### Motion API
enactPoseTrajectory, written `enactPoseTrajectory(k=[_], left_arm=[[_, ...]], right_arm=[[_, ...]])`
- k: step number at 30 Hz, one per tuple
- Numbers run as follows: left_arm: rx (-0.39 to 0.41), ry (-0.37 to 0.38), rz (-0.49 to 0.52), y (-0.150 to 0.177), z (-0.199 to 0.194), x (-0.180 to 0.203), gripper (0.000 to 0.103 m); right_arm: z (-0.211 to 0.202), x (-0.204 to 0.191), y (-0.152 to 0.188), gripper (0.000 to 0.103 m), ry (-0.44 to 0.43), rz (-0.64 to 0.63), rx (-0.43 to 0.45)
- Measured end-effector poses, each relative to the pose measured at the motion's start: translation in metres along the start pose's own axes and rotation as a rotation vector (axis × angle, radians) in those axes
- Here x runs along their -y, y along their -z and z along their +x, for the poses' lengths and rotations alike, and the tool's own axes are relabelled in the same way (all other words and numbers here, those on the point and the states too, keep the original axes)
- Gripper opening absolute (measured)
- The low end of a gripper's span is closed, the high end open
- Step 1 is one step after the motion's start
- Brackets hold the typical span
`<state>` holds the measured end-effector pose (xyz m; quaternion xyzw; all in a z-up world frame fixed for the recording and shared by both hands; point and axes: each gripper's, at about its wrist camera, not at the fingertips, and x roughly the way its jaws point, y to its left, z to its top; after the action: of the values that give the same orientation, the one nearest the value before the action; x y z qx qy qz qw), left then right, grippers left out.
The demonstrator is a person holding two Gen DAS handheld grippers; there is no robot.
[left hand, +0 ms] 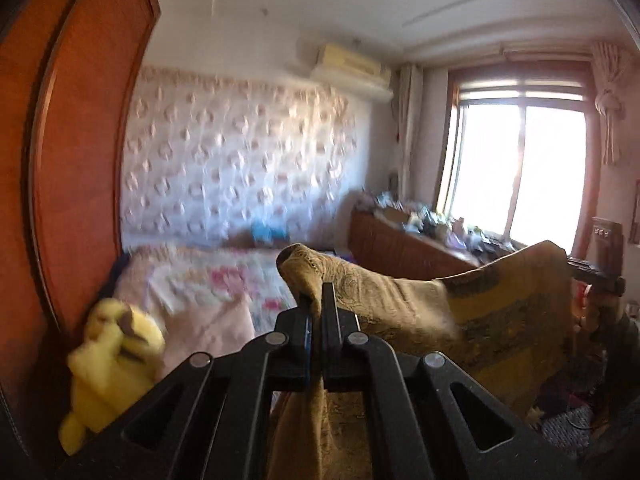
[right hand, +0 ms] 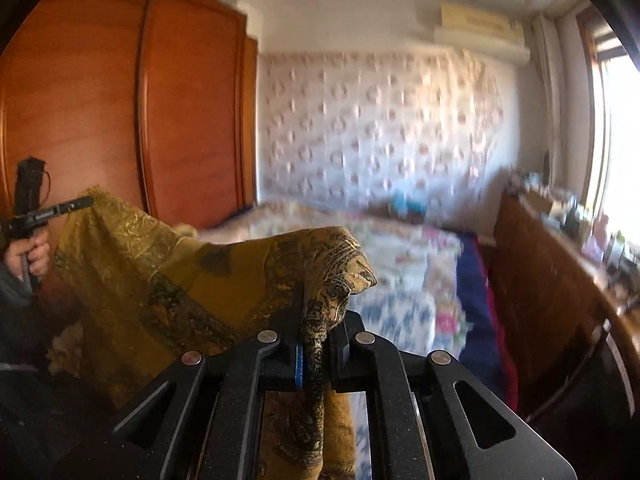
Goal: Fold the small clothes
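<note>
A corner of the mustard patterned cloth point(left hand: 420, 304) is pinched between the closed jaws of the left gripper point(left hand: 318, 300), bunched fabric poking up above the fingertips and more hanging below. The opposite corner is clamped in the same way by the right gripper point(right hand: 308, 304). Between the 2 grippers the cloth is held up and spread in a sagging span above the bed point(left hand: 208, 284). A yellow plush toy point(left hand: 108, 364) is seen by the wooden wardrobe point(right hand: 160, 100)
</note>
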<state>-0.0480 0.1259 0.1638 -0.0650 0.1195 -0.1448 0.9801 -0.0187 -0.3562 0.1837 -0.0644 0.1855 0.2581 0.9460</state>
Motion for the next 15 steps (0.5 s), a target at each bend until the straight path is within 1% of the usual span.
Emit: enactPoseTrajectory(k=[2,3,5,6,8,9,10,11,12,13,14,15], left_arm=[[0.03,-0.029,0.006,-0.022,0.004,-0.007,0.0],[0.037,-0.041,0.007,-0.034,0.012,-0.013,0.0],[0.043,-0.075,0.009,-0.053,0.034,-0.023,0.0],[0.03,-0.094,0.014,-0.063,0.052,-0.029,0.0],[0.002,-0.145,0.032,-0.075,0.093,-0.042,0.0],[-0.005,-0.165,0.04,-0.076,0.107,-0.044,0.001],[-0.035,-0.185,0.047,-0.074,0.135,-0.052,0.002],[-0.065,-0.192,0.044,-0.07,0.153,-0.056,0.004],[-0.103,-0.202,0.043,-0.062,0.175,-0.063,0.006],[-0.132,-0.211,0.048,-0.052,0.194,-0.068,0.011],[-0.179,-0.222,0.061,-0.037,0.216,-0.078,0.014],[-0.212,-0.229,0.067,-0.026,0.229,-0.08,0.014]], right_arm=[[-0.018,0.001,-0.026,0.005,0.0,-0.007,0.052],[-0.02,0.003,-0.037,0.005,0.003,-0.009,0.065],[-0.017,0.01,-0.063,0.005,0.021,-0.015,0.084],[-0.01,0.017,-0.077,0.005,0.04,-0.015,0.086],[0.018,0.034,-0.102,0.005,0.084,-0.016,0.067],[0.036,0.044,-0.11,0.005,0.098,-0.008,0.046],[0.055,0.055,-0.116,0.005,0.111,-0.001,0.029],[0.069,0.063,-0.118,0.005,0.125,0.004,0.02],[0.095,0.072,-0.118,0.007,0.155,0.005,0.004],[0.123,0.078,-0.114,0.007,0.188,-0.008,-0.022],[0.142,0.082,-0.109,0.013,0.209,-0.012,-0.048],[0.17,0.089,-0.099,0.03,0.244,-0.005,-0.093]])
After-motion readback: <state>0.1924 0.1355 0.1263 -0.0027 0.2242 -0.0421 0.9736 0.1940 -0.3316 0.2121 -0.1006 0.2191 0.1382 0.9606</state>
